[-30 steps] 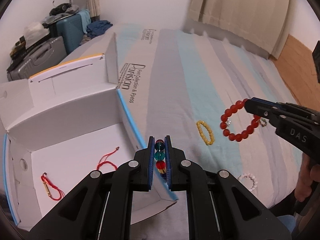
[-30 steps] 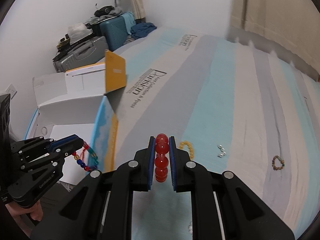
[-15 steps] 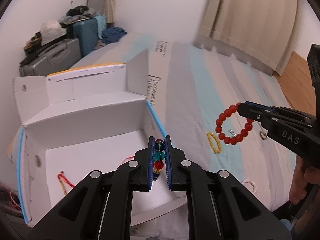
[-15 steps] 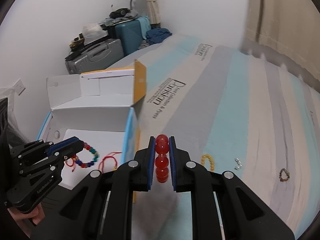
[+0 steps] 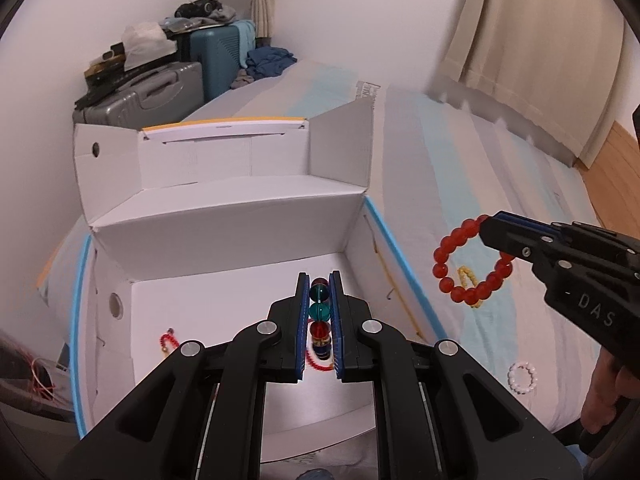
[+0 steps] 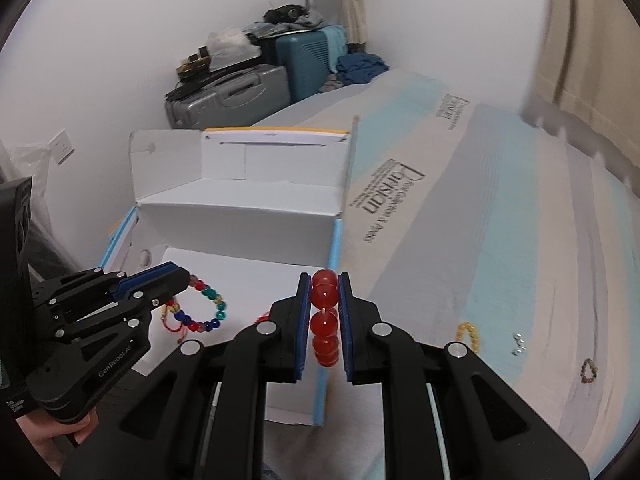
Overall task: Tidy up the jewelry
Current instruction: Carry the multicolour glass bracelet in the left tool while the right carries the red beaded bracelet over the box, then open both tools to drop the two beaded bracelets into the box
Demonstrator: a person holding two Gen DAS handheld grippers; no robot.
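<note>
The left hand-held gripper point(image 5: 319, 312) is clamped on a multicoloured bead bracelet point(image 6: 206, 308), with teal, red and blue beads pinched between its blue pads. In the right wrist view that bracelet hangs as a loop above the white floor of the open cardboard box point(image 5: 224, 248). In the left wrist view a red cord bracelet point(image 5: 168, 341) lies on the box floor at about 9 o'clock from the left gripper's tips, and another red cord piece point(image 5: 318, 364) shows just below the pads.

The right hand-held gripper point(image 6: 325, 312) is closed on a red bead bracelet point(image 5: 472, 264). In the left wrist view its loop hangs free over the striped bed point(image 5: 460, 152), at 3 o'clock from the box's blue-edged wall and apart from it.

On the bed lie a yellow bead bracelet point(image 6: 469, 335), partly behind the red loop in the left view, a white bead bracelet point(image 5: 522, 378) toward 5 o'clock, small silver pieces point(image 6: 519, 344) and a dark bead bracelet point(image 6: 589, 372).
</note>
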